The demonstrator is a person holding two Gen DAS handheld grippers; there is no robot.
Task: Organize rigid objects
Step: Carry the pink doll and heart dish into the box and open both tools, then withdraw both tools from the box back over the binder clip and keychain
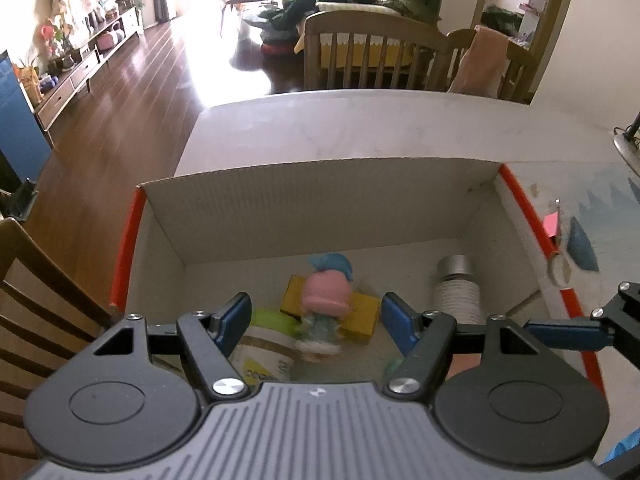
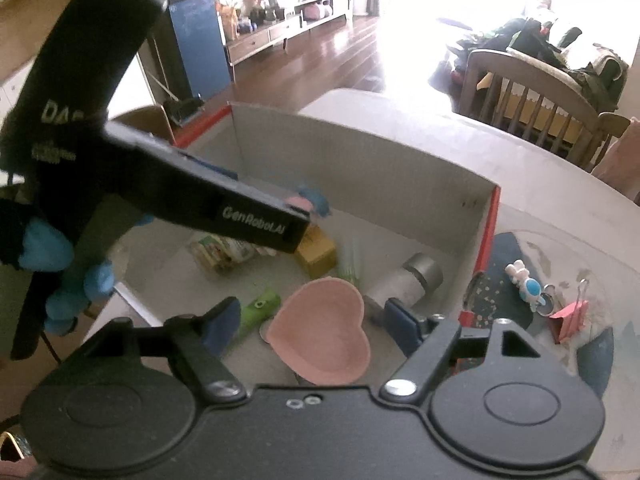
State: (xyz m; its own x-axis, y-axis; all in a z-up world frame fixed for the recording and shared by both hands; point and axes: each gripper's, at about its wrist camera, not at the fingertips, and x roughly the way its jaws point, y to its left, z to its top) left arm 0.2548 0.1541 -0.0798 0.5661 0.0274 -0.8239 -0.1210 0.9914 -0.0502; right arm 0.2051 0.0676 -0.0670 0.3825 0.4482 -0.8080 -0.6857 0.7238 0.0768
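Observation:
An open cardboard box (image 1: 320,208) with red edges stands on the table. In it lies a small doll (image 1: 325,300) with a pink hat and blue hair, on top of a yellow carton (image 1: 362,312). My left gripper (image 1: 316,320) hangs over the doll, open, its blue pads clear of it on both sides. In the right wrist view a pink heart-shaped dish (image 2: 320,336) lies in the box (image 2: 360,168) below my right gripper (image 2: 310,326), which is open with gaps on both sides of the dish. A silver cylinder (image 2: 404,284) lies at the right wall.
A green-lidded jar (image 1: 264,344), a green tube (image 2: 260,308) and a printed packet (image 2: 224,252) also lie in the box. Right of it on the table are an astronaut figure (image 2: 528,284) and a pink binder clip (image 2: 572,316). A blue-gloved hand (image 2: 52,264) holds the left gripper. Wooden chairs (image 1: 376,52) stand behind the table.

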